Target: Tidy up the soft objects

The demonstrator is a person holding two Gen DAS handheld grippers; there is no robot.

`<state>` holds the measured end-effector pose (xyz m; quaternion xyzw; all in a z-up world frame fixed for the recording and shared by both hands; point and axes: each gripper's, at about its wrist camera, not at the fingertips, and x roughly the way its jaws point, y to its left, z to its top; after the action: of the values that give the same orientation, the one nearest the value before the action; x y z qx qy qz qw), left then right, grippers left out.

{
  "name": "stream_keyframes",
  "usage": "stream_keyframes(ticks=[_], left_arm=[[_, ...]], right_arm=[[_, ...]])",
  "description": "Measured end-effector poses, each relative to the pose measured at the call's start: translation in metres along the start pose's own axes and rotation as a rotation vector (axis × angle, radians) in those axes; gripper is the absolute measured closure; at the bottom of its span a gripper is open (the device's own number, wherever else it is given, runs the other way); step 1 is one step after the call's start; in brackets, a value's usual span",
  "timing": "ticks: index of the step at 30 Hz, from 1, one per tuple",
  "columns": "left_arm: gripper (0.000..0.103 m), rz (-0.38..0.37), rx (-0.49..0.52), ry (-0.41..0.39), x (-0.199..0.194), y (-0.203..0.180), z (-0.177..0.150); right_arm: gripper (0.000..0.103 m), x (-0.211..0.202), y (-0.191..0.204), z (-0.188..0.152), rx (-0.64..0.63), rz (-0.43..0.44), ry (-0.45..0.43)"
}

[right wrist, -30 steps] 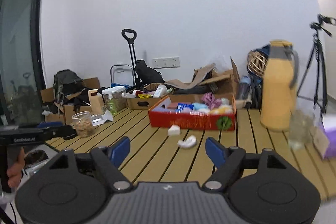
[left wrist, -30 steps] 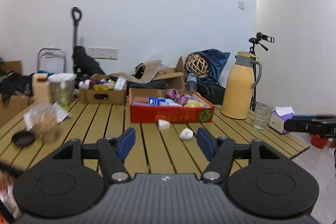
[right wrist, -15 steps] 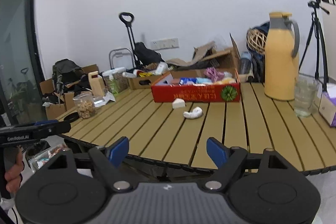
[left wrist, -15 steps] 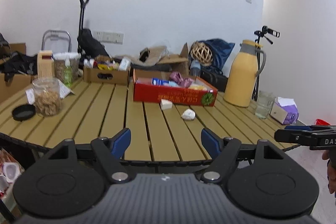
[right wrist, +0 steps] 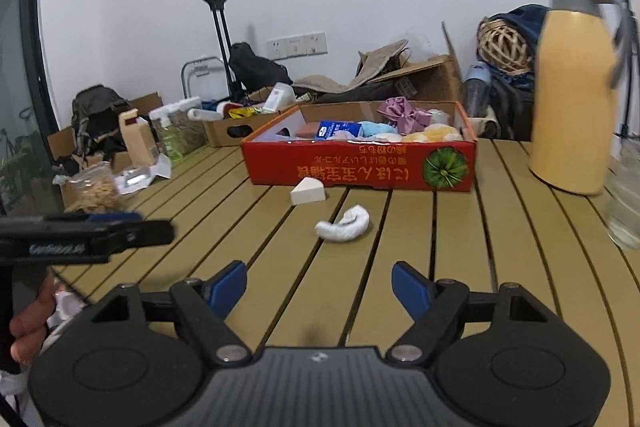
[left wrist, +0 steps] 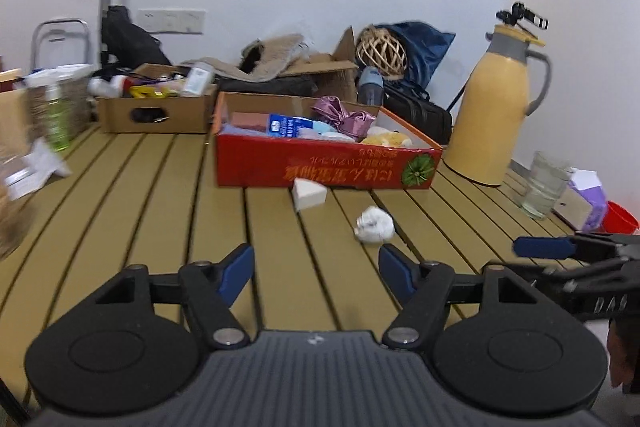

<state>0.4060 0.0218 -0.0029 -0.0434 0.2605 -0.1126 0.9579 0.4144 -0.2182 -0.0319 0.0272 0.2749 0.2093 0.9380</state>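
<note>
A red cardboard box [left wrist: 320, 163] [right wrist: 360, 163] stands on the slatted wooden table and holds several soft items, among them a purple satin bow [left wrist: 340, 115]. In front of it lie a white wedge sponge [left wrist: 308, 194] [right wrist: 307, 191] and a white rolled cloth [left wrist: 375, 223] [right wrist: 344, 225]. My left gripper [left wrist: 316, 269] is open and empty, just short of the cloth. My right gripper [right wrist: 320, 285] is open and empty, a little before the cloth. Each gripper shows at the edge of the other's view.
A yellow thermos jug [left wrist: 500, 107] [right wrist: 576, 83] and a glass [left wrist: 544, 185] stand at the right. A brown box of bottles [left wrist: 156, 105] sits behind left. A jar [right wrist: 94, 183] and papers lie at the left. Bags and cartons line the wall.
Both grippers have moved forward over the table toward the cloth and sponge, which now look closer. Both stay open.
</note>
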Motion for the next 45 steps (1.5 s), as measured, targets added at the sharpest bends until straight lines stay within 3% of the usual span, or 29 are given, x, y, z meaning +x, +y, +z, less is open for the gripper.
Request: stream_keyframes(ticks=[4, 6, 11, 16, 18, 24, 29, 37, 45], left_arm=[[0.033, -0.015, 0.018, 0.063, 0.08, 0.002, 0.029], [0.035, 0.012, 0.032, 0.089, 0.115, 0.002, 0.038], [0.041, 0.024, 0.054, 0.105, 0.171, 0.0, 0.046], [0.068, 0.009, 0.032, 0.128, 0.189, 0.004, 0.039], [0.076, -0.012, 0.022, 0.127, 0.188, 0.006, 0.039], [0.081, -0.015, 0.01, 0.117, 0.184, 0.009, 0.039], [0.081, 0.004, 0.017, 0.029, 0.132, 0.001, 0.039], [0.081, 0.039, -0.054, -0.057, -0.017, -0.01, -0.014], [0.08, 0.036, -0.029, -0.136, -0.079, -0.029, -0.019]], right_arm=[[0.033, 0.062, -0.009, 0.022, -0.039, -0.004, 0.057], [0.036, 0.094, -0.014, 0.031, -0.061, -0.006, 0.088], [0.038, 0.148, -0.019, 0.038, -0.105, -0.014, 0.157], [0.059, 0.166, -0.022, 0.039, -0.1, 0.001, 0.157], [0.075, 0.167, -0.024, 0.039, -0.101, -0.005, 0.168], [0.086, 0.164, -0.027, 0.037, -0.102, 0.005, 0.137], [0.088, 0.134, -0.028, 0.037, -0.075, -0.01, 0.084], [0.088, 0.016, -0.013, -0.003, 0.052, 0.027, -0.029], [0.088, -0.048, 0.017, -0.016, 0.02, 0.06, -0.074]])
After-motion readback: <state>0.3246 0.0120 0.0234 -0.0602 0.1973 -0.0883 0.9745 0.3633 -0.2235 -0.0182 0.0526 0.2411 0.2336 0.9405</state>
